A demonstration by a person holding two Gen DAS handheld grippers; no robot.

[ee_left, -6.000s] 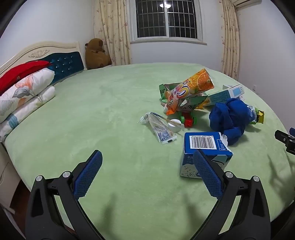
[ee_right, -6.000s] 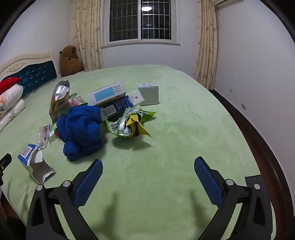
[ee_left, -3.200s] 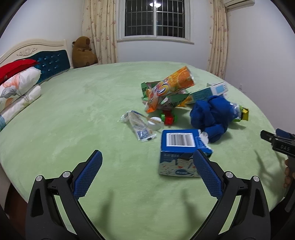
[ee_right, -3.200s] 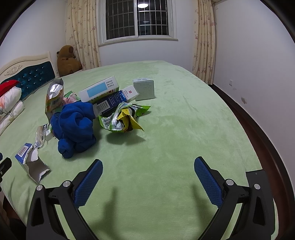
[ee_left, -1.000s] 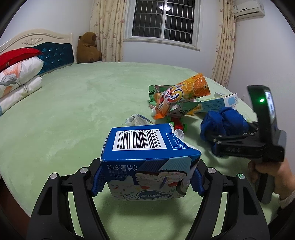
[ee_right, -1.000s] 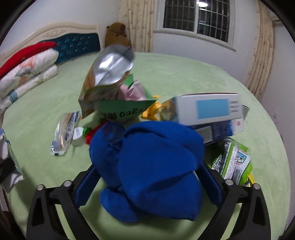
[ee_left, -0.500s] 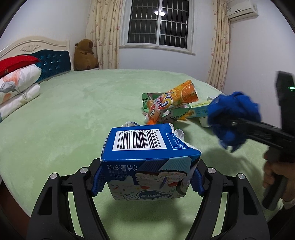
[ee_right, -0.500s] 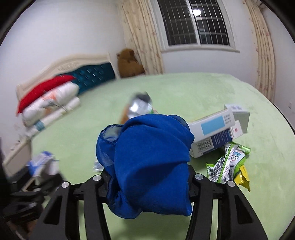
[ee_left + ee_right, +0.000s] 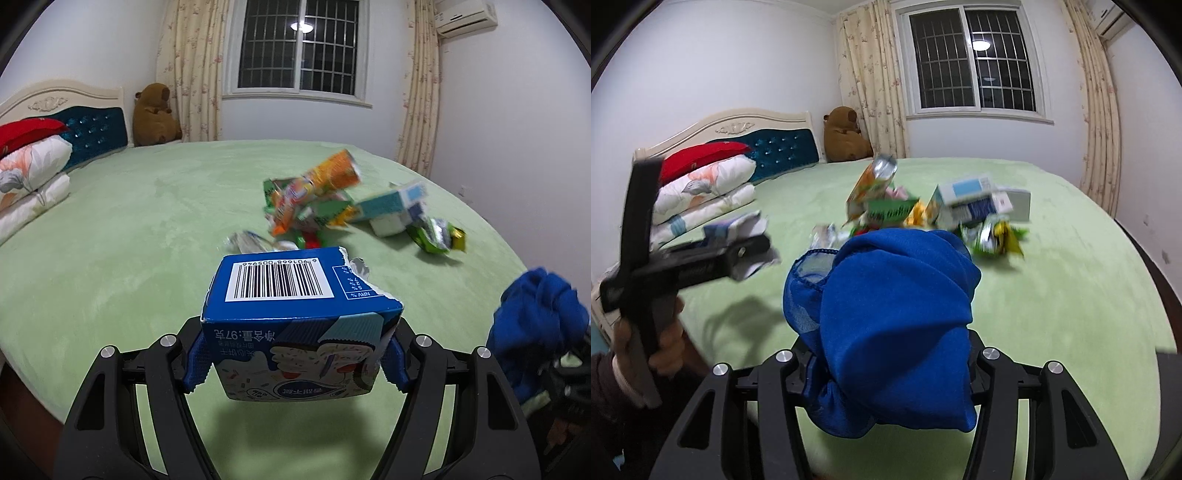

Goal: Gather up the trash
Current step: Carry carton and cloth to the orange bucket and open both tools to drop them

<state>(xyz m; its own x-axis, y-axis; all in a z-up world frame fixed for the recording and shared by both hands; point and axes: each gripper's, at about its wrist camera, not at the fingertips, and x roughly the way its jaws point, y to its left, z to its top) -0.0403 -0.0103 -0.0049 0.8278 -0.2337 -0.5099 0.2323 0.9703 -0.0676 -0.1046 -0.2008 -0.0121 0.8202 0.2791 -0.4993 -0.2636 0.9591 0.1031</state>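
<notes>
With the torn blue carton (image 9: 301, 325) pinched in your left gripper (image 9: 295, 360) and the bunched blue cloth bag (image 9: 894, 328) clamped in your right gripper (image 9: 886, 373), both lifted above the bed's (image 9: 129, 240) near edge, shake the bag's mouth open before feeding the carton in.

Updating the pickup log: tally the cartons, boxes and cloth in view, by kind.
Torn blue carton, in left gripper: 1
Blue cloth bundle, in right gripper: 1
Boxes on the bed: 3
Total: 5
Loose wrappers are too blurred to count.
</notes>
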